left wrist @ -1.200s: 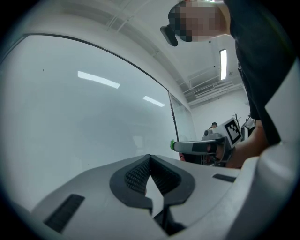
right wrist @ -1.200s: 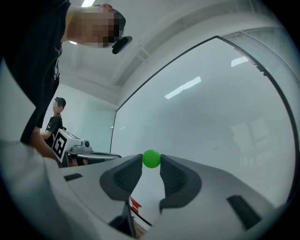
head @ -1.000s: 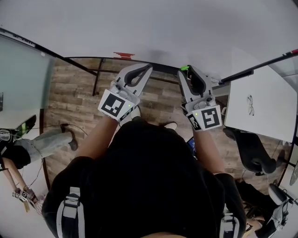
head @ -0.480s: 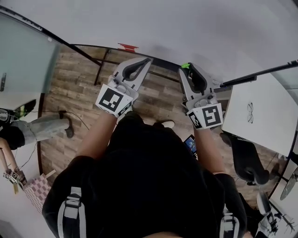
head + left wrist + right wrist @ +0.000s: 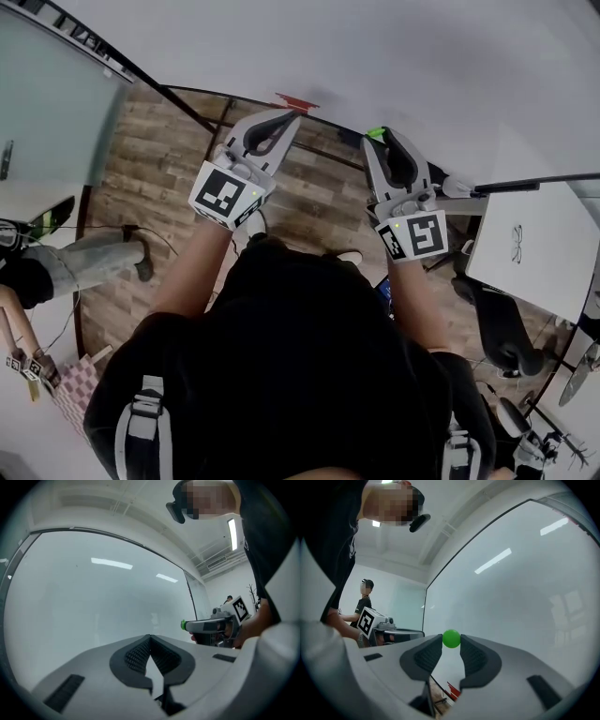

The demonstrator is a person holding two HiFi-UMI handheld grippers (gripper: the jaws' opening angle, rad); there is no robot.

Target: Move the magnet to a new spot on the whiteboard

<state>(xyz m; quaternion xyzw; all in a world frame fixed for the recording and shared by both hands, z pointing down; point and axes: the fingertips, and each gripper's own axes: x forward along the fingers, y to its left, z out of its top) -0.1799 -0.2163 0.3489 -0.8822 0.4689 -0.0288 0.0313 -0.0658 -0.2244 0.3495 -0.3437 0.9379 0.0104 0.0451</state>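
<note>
Facing glossy whiteboard (image 5: 525, 583): right gripper (image 5: 451, 641) ribbed fingers (image 5: 429, 656) pinch round green magnet (image 5: 451, 638) (left gripper (image 5: 150, 638) fingers (image 5: 138, 654) touching, empty).

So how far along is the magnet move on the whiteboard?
Grasp looks done: the right gripper is shut on the green magnet. In hand: holding it at the whiteboard. Left: setting it at a new spot and letting go. The left gripper is shut, empty.
</note>
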